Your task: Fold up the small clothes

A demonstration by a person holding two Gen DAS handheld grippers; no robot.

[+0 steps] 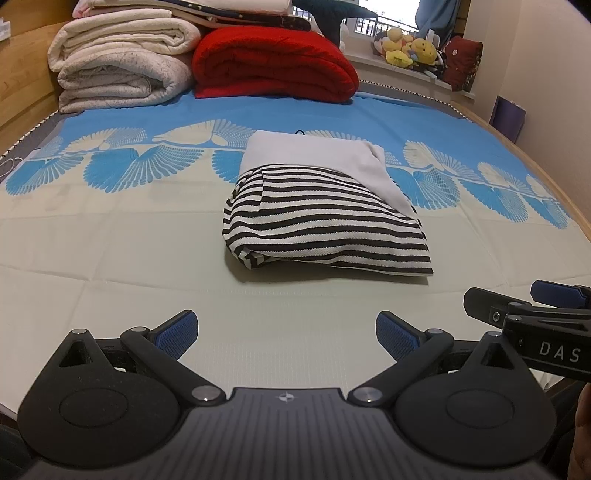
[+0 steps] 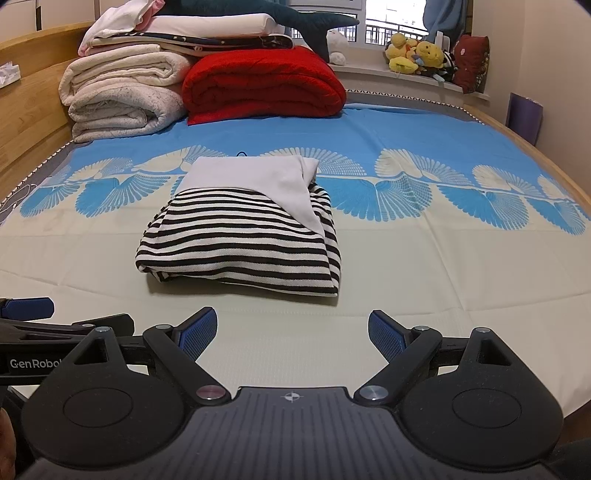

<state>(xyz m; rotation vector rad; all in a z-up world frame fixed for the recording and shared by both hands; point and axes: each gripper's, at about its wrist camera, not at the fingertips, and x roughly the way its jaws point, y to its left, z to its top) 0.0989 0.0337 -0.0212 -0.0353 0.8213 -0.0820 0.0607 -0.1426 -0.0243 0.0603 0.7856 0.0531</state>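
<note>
Left tongs point(image 1: 286, 334) and right tongs point(image 2: 291, 332) side by side, near edge, level, both spread wide with nothing between the blue pads point(image 1: 177, 334).

A bedroom in a home. A wide bed point(image 2: 424, 280) fills the view, spread with a cream and blue sheet point(image 2: 406, 129) printed with fan-like feather shapes, and a wooden frame point(image 2: 33, 48) runs along its left side. At the far end lie folded bedding: cream quilts point(image 2: 122, 92) on the left and a red blanket point(image 2: 266, 81) beside them, touching. Beyond, on the far right, a windowsill point(image 2: 373, 72) holds yellow plush toys point(image 2: 413, 53) under a window with a blue curtain point(image 2: 443, 16).
</note>
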